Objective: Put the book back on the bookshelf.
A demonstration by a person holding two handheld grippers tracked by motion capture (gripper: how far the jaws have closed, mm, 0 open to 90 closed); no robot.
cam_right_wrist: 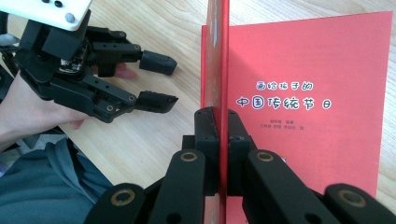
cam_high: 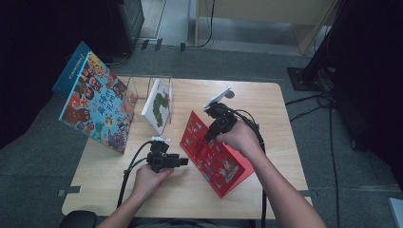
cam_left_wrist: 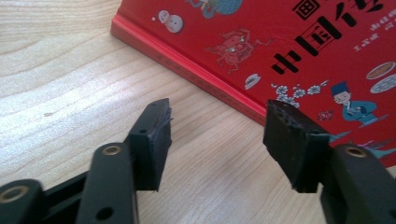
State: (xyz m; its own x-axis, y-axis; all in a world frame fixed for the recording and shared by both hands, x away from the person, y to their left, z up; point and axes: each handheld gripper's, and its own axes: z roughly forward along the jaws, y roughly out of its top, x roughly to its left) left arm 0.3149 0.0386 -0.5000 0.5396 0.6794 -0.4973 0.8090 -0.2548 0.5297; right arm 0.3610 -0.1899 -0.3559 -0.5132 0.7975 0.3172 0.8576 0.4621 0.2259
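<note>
Right gripper view: our right gripper (cam_right_wrist: 223, 122) pinches the raised front cover of the red picture book (cam_right_wrist: 308, 98), stiff and glossy, probably slippery. Our left gripper (cam_left_wrist: 217, 126) stands open beside its spine; we would grip that thicker edge.

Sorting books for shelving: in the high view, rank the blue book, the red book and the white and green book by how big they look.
1. blue book, largest, though tilted.
2. red book, close behind; its lifted cover makes this unsure.
3. white and green book, clearly smallest.

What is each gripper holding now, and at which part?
The right gripper clamps the red book's lifted front cover at its edge. The left gripper holds nothing.
</note>
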